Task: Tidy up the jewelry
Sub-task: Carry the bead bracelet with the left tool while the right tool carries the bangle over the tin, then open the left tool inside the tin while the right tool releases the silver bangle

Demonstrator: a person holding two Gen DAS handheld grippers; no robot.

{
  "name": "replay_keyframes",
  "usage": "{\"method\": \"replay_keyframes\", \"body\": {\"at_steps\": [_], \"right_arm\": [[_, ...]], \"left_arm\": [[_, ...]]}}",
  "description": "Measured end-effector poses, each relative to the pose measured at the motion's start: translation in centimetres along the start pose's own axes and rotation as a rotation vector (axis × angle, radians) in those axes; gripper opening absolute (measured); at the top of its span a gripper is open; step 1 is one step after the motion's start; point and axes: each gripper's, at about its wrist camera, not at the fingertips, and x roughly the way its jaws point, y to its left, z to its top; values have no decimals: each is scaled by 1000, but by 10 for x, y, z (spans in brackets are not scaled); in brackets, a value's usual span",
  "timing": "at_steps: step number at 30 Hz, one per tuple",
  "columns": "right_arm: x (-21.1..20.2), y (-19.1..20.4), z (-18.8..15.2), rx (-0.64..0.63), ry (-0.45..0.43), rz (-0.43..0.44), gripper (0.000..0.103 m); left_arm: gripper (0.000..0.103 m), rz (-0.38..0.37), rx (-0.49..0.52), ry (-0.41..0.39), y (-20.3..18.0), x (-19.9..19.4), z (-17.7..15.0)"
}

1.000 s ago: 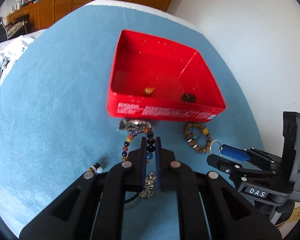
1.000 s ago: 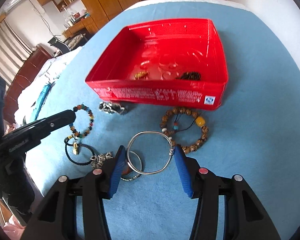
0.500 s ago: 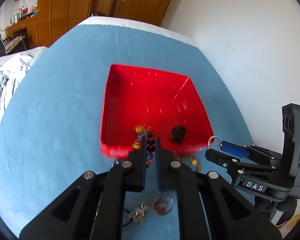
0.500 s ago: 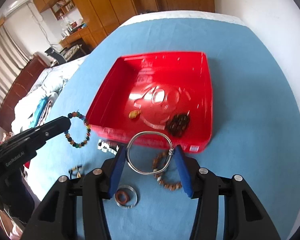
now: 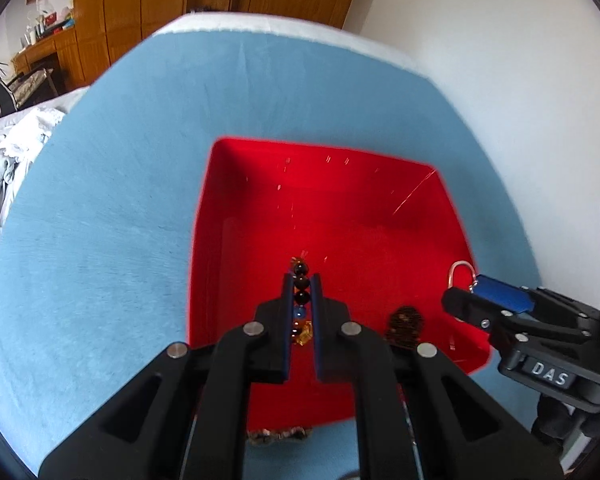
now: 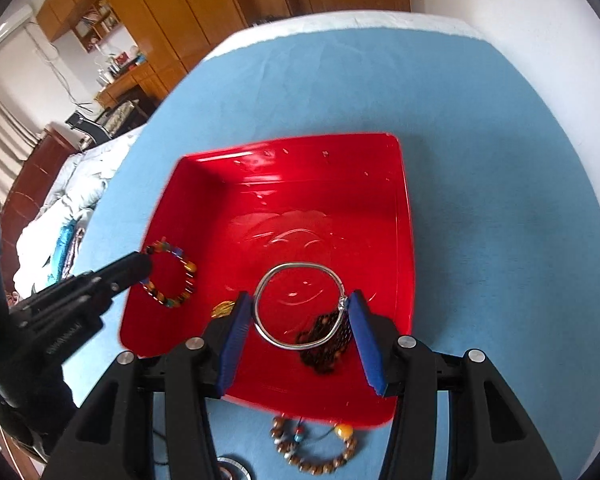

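The red tray point(image 5: 208, 220) point(image 6: 404, 220) lies on a blue cloth. My left gripper point(image 5: 302, 280) point(image 6: 140, 264) is shut on a multicolour bead bracelet point(image 5: 301, 298) point(image 6: 190, 268), which hangs over the tray's left part. Over the tray's near part, my right gripper point(image 6: 300, 300) point(image 5: 472, 292) is shut on a silver bangle point(image 6: 300, 265) point(image 5: 462, 266), its blue pads pressing the ring's two sides. Inside the tray lie a dark bead bracelet point(image 6: 324, 344) point(image 5: 404, 324) and a small amber piece point(image 6: 224, 308) point(image 5: 305, 334).
A wooden bead bracelet point(image 6: 316, 450) and a round ring point(image 6: 230, 470) lie on the cloth in front of the tray. A silvery chain piece point(image 5: 280, 434) sits by the tray's near wall. A white wall stands close on the right and bedding point(image 5: 16, 148) on the left.
Both grippers moved forward with their bracelets, from above the loose jewelry on the cloth to above the red tray. Neither grip changed.
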Motion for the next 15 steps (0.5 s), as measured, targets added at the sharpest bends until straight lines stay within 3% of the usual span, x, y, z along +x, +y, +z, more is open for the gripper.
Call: {"method": "replay_keyframes", "body": {"at_steps": [7, 15], "right_arm": [[23, -4, 5, 2, 30, -1, 51], [14, -4, 1, 0, 5, 23, 52]], "left_arm": [[7, 3, -7, 68, 2, 31, 4], [10, -16, -16, 66, 8, 18, -1]]}}
